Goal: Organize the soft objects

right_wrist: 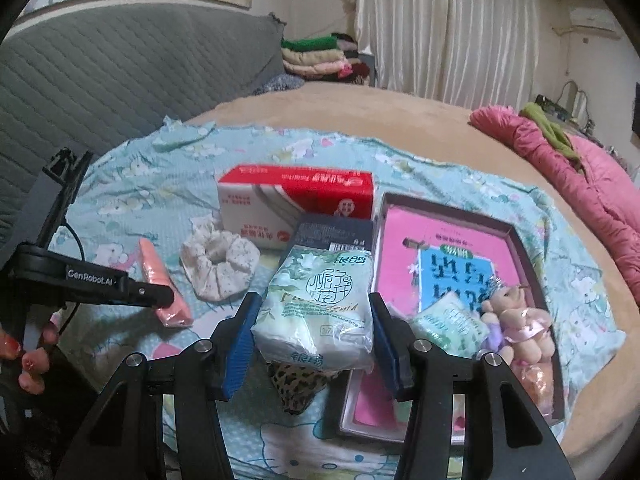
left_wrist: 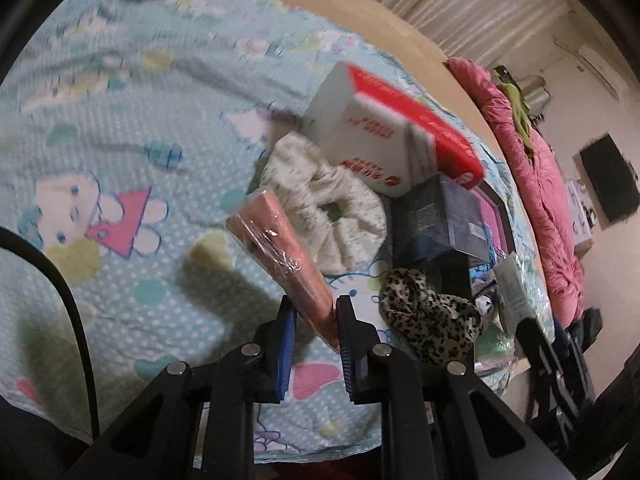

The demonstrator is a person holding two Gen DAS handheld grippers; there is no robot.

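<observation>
My left gripper is shut on a salmon-pink wrapped roll, which sticks out forward and up from the blue pads above the cartoon-print sheet. In the right wrist view the same roll shows at the left gripper's tip. My right gripper is shut on a green-and-white tissue pack, held off the bed. A white floral scrunchie and a leopard-print scrunchie lie on the sheet. In the tray lie a small tissue pack and a teddy bear.
A red-and-white tissue box and a dark blue box stand behind the scrunchies. A pink quilt lies along the bed's right side. A grey headboard and folded clothes are at the back.
</observation>
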